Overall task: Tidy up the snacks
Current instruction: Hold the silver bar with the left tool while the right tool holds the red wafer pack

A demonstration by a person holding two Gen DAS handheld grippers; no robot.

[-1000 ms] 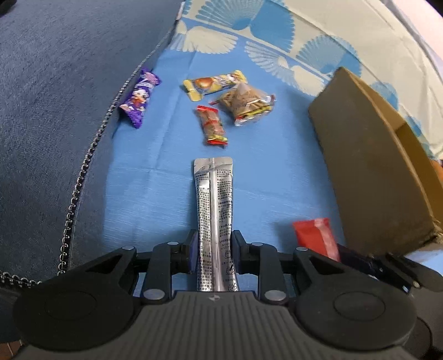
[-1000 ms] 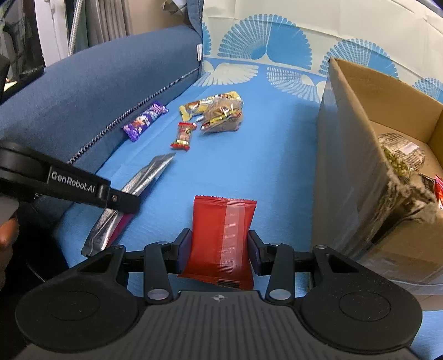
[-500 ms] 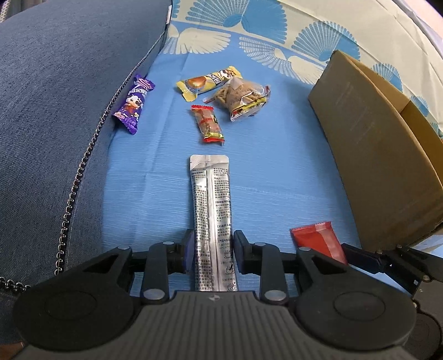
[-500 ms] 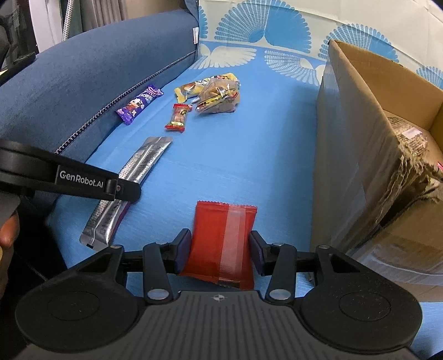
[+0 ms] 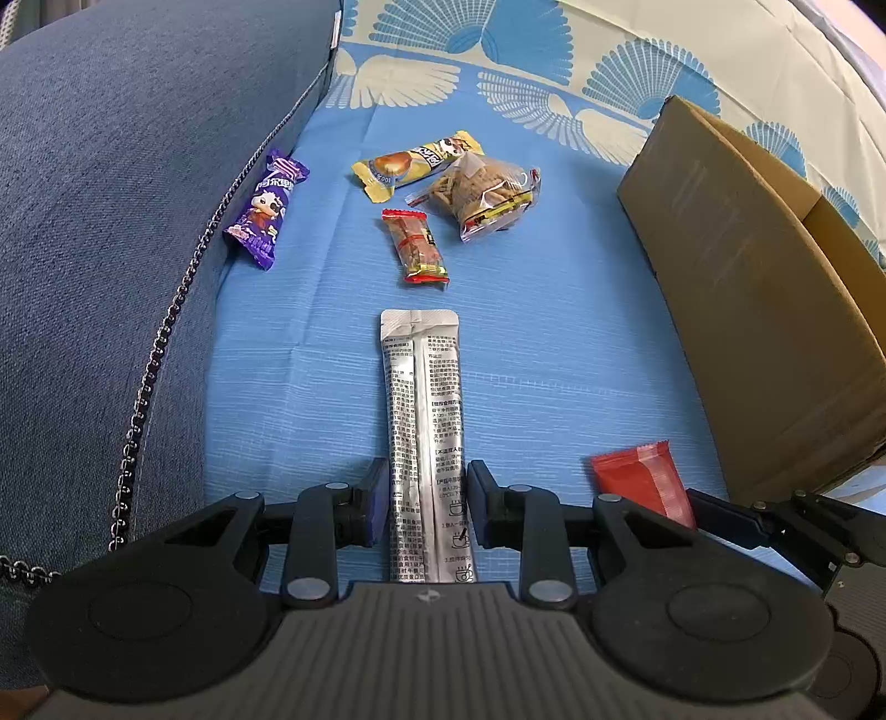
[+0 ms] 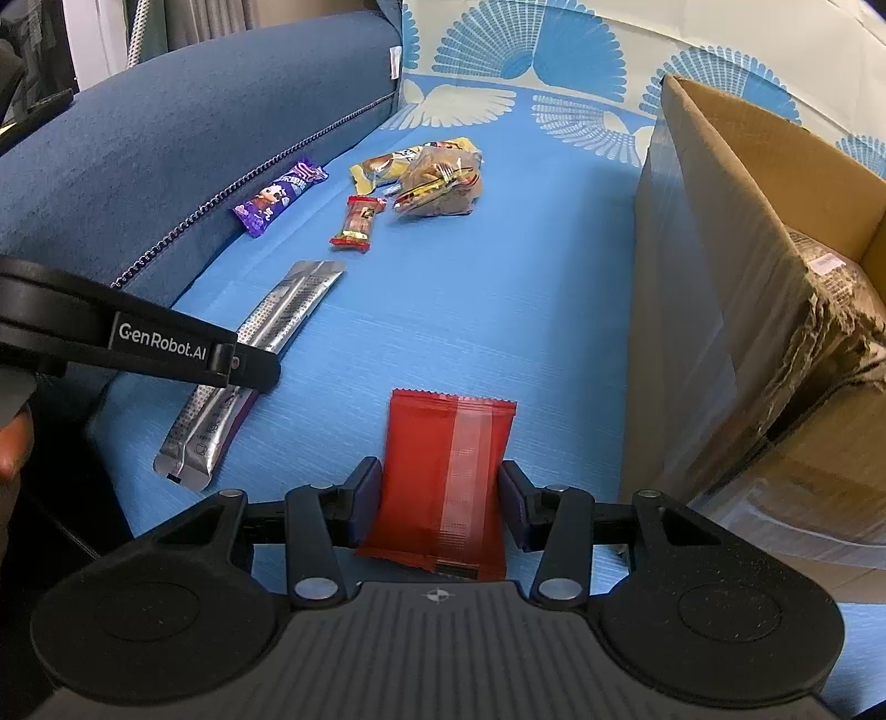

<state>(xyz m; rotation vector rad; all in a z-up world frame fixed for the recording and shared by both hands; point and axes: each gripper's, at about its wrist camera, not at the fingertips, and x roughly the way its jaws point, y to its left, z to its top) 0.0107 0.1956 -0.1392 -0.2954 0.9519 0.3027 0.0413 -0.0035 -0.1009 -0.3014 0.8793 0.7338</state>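
Now, on the blue sheet [image 5: 554, 332], the left tool [image 5: 426, 498] narrowly straddles the silver stick sachet [image 5: 423, 399] and the right tool [image 6: 440, 498] the red packet [image 6: 443, 459], pads seemingly loose: squeeze squarely before lifting.

Home living room: blue fabric sofa armrest [image 5: 127, 183], patterned blue seat cover [image 5: 531, 343], curtains [image 6: 216, 22] behind.

My left gripper [image 5: 426, 507]: matte black plastic, ribbed grey centre plate with a small crosshair mark, two round housings either side. Linkage arms pinned with silver screws. Blue pads [image 5: 378, 501] on the inner faces of my jaws. My right gripper [image 6: 440, 504]: same build, same blue pads. White "GenRobot.AI" lettering on the left unit's side, seen from the right wrist.
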